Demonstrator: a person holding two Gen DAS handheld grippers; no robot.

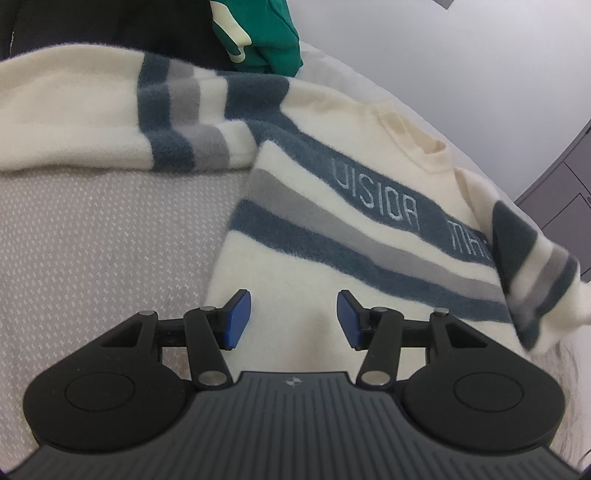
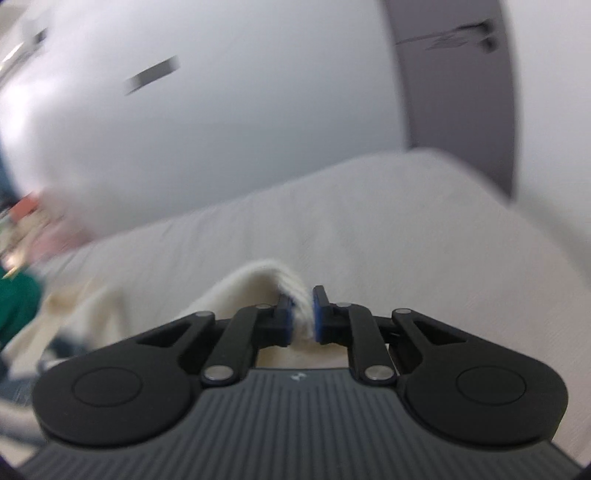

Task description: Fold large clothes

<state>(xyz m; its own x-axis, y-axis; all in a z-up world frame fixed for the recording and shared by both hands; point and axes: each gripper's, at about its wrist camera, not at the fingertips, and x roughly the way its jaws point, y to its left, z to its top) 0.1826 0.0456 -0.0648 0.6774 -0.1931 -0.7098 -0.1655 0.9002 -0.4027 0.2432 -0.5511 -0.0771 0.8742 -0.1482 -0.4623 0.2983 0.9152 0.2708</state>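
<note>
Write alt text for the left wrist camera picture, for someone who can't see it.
A cream sweater with blue and grey stripes lies spread on a pale textured bed cover, one sleeve lifted at the right edge. The left hand-held gripper hovers open over its hem, and a green garment sits beyond.

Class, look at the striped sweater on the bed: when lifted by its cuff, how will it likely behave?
Probably floppy: the striped sweater drapes and its sleeve bends where the right tongs pinch the cuff. Its fuzzy knit likely resists slipping.
</note>
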